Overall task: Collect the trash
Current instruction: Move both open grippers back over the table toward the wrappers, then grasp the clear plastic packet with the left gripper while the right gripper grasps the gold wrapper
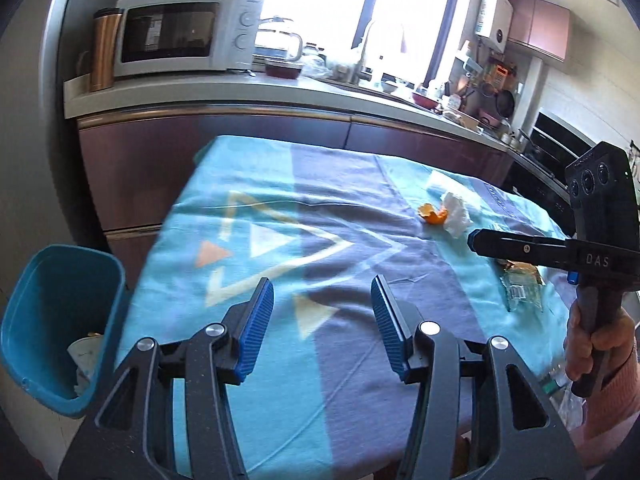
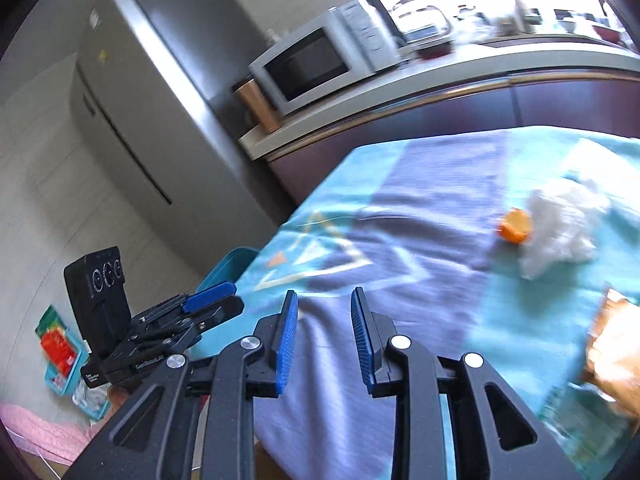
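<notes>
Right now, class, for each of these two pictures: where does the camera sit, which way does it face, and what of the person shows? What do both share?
Left wrist: on the left gripper, facing across the table to the microwave; shows the right hand.
Right wrist: on the right gripper, looking left across the table; shows a pink sleeve.
Shared: orange peel, tissue, blue bin.

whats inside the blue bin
The blue bin holds some whitish crumpled trash near its bottom. The near wall and the table edge cover the rest, so anything deeper cannot be seen.
</notes>
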`<state>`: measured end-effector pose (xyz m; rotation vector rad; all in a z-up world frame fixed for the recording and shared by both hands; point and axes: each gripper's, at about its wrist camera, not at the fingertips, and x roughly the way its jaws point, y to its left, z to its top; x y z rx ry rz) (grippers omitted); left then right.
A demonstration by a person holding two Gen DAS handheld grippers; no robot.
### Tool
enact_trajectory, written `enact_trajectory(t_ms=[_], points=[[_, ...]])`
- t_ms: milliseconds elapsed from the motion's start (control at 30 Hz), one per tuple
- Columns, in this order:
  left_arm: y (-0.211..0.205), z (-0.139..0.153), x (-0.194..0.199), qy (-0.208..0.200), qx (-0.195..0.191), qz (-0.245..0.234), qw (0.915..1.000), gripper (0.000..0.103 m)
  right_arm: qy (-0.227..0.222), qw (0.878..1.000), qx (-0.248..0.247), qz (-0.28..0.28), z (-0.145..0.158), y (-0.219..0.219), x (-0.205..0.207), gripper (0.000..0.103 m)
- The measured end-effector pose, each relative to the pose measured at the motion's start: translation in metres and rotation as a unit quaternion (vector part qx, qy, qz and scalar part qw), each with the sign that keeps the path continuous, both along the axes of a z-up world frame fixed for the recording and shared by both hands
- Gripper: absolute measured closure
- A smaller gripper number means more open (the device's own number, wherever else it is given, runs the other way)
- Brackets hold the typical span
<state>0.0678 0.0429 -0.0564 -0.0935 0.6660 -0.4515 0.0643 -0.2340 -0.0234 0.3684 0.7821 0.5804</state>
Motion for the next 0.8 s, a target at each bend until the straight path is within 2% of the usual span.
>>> enact_trajectory(t_ms=[167,400,567,667,800], points=[[-0.054,-0.002,-0.002,0.005,0.001,-0.066,0.9978,0.051,0.002,0.998,0.002,-0.064,-0.004,-0.050,-0.017,0.073],[-0.123,-0.006,-0.009,0.013,0.008,-0.154,0.9879,0.047,0.012,0.989,0.003,-0.150,-0.014,-0.116,-0.038,0.067],[-0.158,-0.010,-0.008,0.027,0.005,-0.197,0.9800,0.046,0.021,0.979,0.008,-0.203,-0.024,-0.156,-0.055,0.062],[-0.174,-0.012,-0.007,0.038,0.000,-0.216,0.9757,0.044,0.032,0.974,0.017,-0.223,-0.032,-0.176,-0.063,0.062],[-0.196,-0.015,-0.003,0.054,-0.002,-0.235,0.9706,0.040,0.051,0.969,0.035,-0.238,-0.046,-0.191,-0.069,0.055]])
